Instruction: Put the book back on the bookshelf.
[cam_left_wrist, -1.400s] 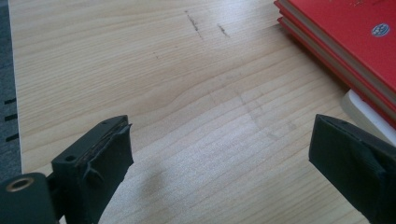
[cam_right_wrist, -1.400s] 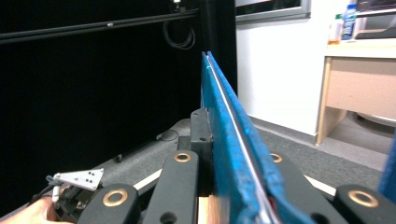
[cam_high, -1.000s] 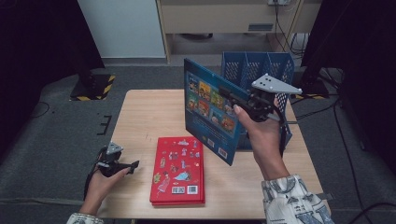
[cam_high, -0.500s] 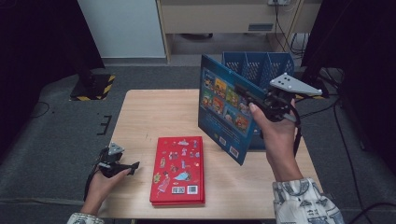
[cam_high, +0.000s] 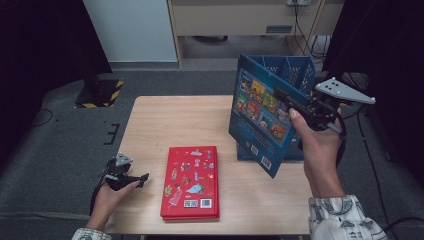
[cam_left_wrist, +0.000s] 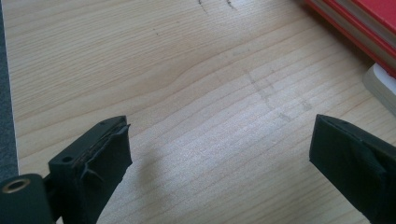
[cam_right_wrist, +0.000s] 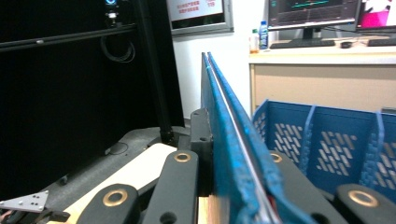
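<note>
A blue picture book (cam_high: 260, 112) is held upright and tilted above the table's right side, my right gripper (cam_high: 295, 107) shut on its edge. In the right gripper view the blue book (cam_right_wrist: 233, 154) stands edge-on between the jaws. Just behind it is a blue slotted basket (cam_high: 295, 75), seen also as the basket (cam_right_wrist: 327, 144). A red book (cam_high: 192, 182) lies flat near the table's front. My left gripper (cam_high: 135, 179) rests at the front left corner, open, its fingertips (cam_left_wrist: 102, 158) wide apart over bare wood, with the red book's corner (cam_left_wrist: 364, 23) at upper right.
The wooden table (cam_high: 175, 120) stands on grey carpet. A yellow-and-black striped base (cam_high: 100, 92) sits off its left side. A cabinet (cam_high: 240, 20) and cables are beyond the far edge. A desk with monitors (cam_right_wrist: 313, 14) shows behind the basket.
My right gripper has carried the blue book to the right and farther back, closer to the basket. The left gripper and the red book have stayed where they were.
</note>
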